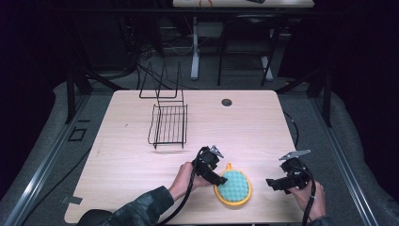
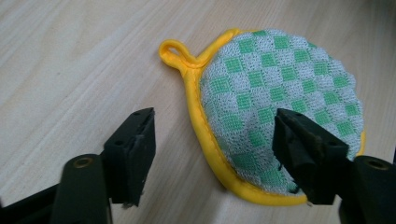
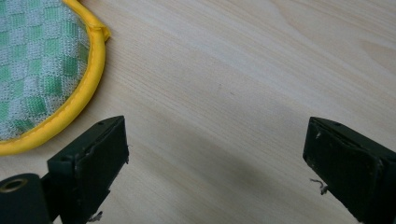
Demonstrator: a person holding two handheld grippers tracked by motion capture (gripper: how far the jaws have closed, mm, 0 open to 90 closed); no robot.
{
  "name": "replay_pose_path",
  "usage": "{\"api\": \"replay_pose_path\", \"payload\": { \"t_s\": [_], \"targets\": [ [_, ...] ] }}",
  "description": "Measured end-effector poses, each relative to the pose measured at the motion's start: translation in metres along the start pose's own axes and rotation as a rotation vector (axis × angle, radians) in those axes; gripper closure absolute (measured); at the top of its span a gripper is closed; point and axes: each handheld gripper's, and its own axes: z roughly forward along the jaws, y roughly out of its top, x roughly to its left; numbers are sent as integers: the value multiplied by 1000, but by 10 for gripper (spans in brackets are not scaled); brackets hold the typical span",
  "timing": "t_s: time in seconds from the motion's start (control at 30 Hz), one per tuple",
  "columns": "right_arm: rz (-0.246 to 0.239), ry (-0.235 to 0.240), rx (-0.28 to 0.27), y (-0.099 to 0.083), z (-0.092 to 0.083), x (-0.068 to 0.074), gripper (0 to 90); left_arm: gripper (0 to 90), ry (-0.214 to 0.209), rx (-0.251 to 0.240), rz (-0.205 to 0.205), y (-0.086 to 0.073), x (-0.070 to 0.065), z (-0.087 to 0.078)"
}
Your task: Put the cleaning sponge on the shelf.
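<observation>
**Now closing in on the pot holder's edge**

Partly parted, the left gripper's fingers straddle the yellow-bound rim of the round green-checked pot holder: one finger sits over the checked fabric, the other over bare wood just outside the rim. Neither pad presses yet, so nothing is held; the straddle looks set up to pinch the rim, probably because the flat pad offers no other purchase. The pot holder lies flat on the worktop at its near edge, hanging loop pointing away from the person. To the pot holder's right, well apart, the right gripper hovers with fingers spread wide over bare wood, seemingly waiting. Beyond the pot holder, toward the far left, stands a black wire rack, a likely destination.
</observation>
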Motion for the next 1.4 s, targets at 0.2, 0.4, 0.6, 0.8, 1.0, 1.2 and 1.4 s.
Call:
{"api": "replay_pose_path", "payload": {
  "t_s": [0.2,0.4,0.6,0.8,1.0,1.2,1.4],
  "targets": [
    [0,1,0,0,0,0,62,458,-30,3,-2,0,-1,4],
    [1,3,1,0,0,0,68,595,-46,6,-4,-1,-3,6],
    [-2,2,0,0,0,0,69,685,-38,5,3,-3,-6,6],
    [-1,3,0,0,0,1,69,821,-10,-19,34,-5,-12,7],
    [-5,1,1,0,-1,1,69,867,19,-49,65,-7,-16,8],
    [-5,5,-2,0,-1,0,68,875,20,-70,66,-7,-16,7],
    [-7,7,-6,0,-1,0,68,878,3,-85,63,-6,-13,2]
  ]
}}
